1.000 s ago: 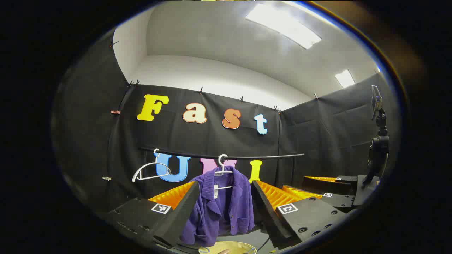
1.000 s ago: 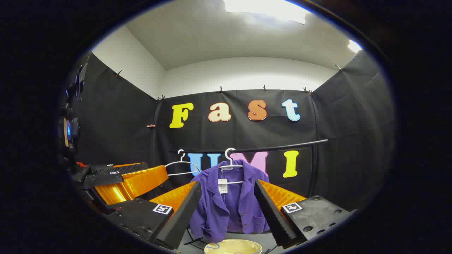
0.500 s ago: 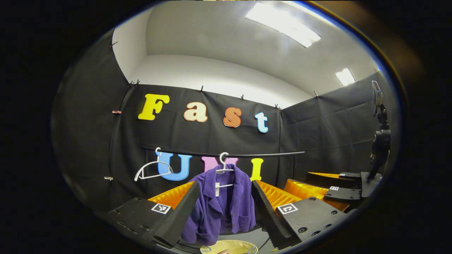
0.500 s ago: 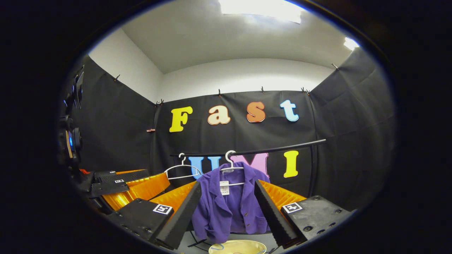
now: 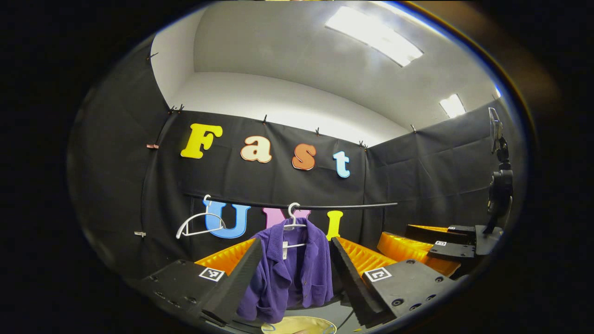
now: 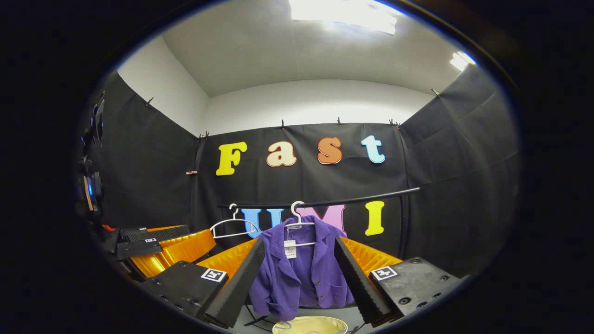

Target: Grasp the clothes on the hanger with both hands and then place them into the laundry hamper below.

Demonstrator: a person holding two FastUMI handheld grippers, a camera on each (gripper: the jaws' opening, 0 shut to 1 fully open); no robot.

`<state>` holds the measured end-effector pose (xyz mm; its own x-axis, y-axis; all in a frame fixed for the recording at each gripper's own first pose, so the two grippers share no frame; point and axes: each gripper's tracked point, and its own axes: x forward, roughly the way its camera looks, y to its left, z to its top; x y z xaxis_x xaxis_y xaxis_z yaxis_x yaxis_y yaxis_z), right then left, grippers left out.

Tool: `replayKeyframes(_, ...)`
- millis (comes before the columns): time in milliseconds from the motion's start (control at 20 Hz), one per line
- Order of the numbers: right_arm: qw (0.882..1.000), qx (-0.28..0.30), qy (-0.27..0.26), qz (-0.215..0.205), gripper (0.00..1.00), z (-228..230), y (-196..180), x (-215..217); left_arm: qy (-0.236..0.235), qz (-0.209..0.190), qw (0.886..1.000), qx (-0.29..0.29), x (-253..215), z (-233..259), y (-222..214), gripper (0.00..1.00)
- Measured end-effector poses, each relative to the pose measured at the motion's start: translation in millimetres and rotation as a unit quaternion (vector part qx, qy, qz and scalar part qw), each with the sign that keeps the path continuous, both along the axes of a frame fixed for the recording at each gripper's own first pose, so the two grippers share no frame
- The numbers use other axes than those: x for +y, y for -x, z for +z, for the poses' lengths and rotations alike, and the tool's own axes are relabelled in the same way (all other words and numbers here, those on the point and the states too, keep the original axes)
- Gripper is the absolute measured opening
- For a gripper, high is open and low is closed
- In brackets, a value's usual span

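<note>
Purple jacket point(image 5: 292, 269) hangs lengthwise on its hanger point(image 6: 299, 221) at 12 o'clock from both, above the hamper point(image 6: 308, 325); left hand-held gripper point(image 5: 294, 278) and right hand-held gripper point(image 6: 299, 278) spread apart, neither obviously nearer

Rail and what hangs from it

A dark rail point(image 6: 362, 198) runs across the booth wall; two white hangers hook over it, an empty hanger point(image 6: 233, 227) and, beside it, a hanger point(image 6: 297, 221) carrying a purple jacket point(image 6: 301, 273).

purple jacket point(image 6: 304, 273) on hanger point(image 6: 299, 221), hamper point(image 6: 308, 325) below
</note>
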<state>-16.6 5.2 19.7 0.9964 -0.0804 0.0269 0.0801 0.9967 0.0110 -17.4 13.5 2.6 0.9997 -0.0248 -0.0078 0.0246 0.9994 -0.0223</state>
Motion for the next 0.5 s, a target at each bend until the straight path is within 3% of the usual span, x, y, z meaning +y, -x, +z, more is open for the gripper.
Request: replayKeyframes(500,0.999,0.008,0.027,-0.046,0.97,-12,7,27,0.022,-0.051,0.998,0.007,21,-1,12,0.93)
